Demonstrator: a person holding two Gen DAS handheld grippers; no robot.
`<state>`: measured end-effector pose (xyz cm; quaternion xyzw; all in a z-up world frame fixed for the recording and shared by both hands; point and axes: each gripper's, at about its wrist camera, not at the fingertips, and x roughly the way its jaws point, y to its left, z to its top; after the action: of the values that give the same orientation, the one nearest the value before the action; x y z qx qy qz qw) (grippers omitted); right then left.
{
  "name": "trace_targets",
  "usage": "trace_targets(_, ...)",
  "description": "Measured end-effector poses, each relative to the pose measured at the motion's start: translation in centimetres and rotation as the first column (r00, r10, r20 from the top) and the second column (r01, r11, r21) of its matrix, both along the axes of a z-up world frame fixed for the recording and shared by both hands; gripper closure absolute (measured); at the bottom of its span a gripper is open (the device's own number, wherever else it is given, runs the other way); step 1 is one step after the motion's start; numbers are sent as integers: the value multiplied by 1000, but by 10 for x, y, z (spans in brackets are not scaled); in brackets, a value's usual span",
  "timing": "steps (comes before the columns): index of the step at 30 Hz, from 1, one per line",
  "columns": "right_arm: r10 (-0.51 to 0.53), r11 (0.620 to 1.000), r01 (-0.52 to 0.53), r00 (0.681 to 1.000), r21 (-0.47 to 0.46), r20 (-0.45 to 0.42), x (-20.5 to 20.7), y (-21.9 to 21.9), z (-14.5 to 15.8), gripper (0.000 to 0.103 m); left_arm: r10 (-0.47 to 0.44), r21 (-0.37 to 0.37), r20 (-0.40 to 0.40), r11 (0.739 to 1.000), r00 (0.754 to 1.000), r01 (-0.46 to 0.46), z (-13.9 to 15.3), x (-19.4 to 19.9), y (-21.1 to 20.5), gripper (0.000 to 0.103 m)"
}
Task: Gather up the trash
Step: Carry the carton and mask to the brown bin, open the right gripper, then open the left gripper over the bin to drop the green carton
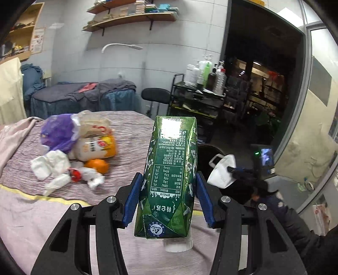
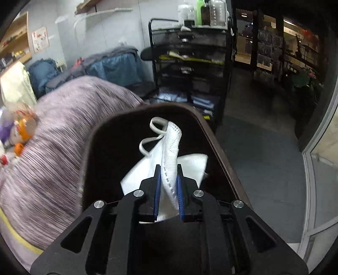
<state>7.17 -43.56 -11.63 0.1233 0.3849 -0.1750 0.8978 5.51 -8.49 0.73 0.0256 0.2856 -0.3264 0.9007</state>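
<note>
- Two grippers, each clamped on trash.
- Left gripper [image 1: 169, 198]: blue pads pressed on both sides of a green drink carton [image 1: 169, 177], held upside down over the bed [image 1: 131, 131].
- Right gripper [image 2: 168, 186]: nearly closed on a white face mask [image 2: 169, 156], held above a dark bin [image 2: 109, 152] beside the bed.
- Bin's inside too dark to read.
- More trash piled on the bed: purple bag [image 1: 57, 131], white tissues [image 1: 52, 165], orange [image 1: 97, 165].

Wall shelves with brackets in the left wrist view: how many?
2. The upper wall shelf holds stacked books near the top edge; the lower wall shelf curves just beneath it. More may lie beyond the frame.
</note>
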Motion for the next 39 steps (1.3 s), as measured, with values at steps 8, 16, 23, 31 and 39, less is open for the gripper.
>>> trace_targets(8, -42, 999, 42, 999, 20, 14, -5, -3, -11, 41, -84, -3, -57, 996, 995, 84, -9, 5, -51, 53)
trace_targets(16, -124, 992, 124, 986, 5, 108, -28, -22, 14, 26, -173, 30, -99, 984, 980, 177, -20, 15, -113, 53)
trace_targets(23, -198, 980, 198, 973, 13, 118, -45, -46, 21, 23, -209, 85, -166, 971, 964, 225, -43, 26, -168, 53)
trace_targets(31, -263, 965, 263, 959, 18, 108, -60, -70, 17, 22, -206, 149, -241, 958, 949, 245, -72, 40, -214, 52)
trace_targets(39, -296, 955, 294, 950, 35, 97, -66, -82, 12, 22, -167, 202, -251, 954, 953, 221, -86, 45, -226, 21)
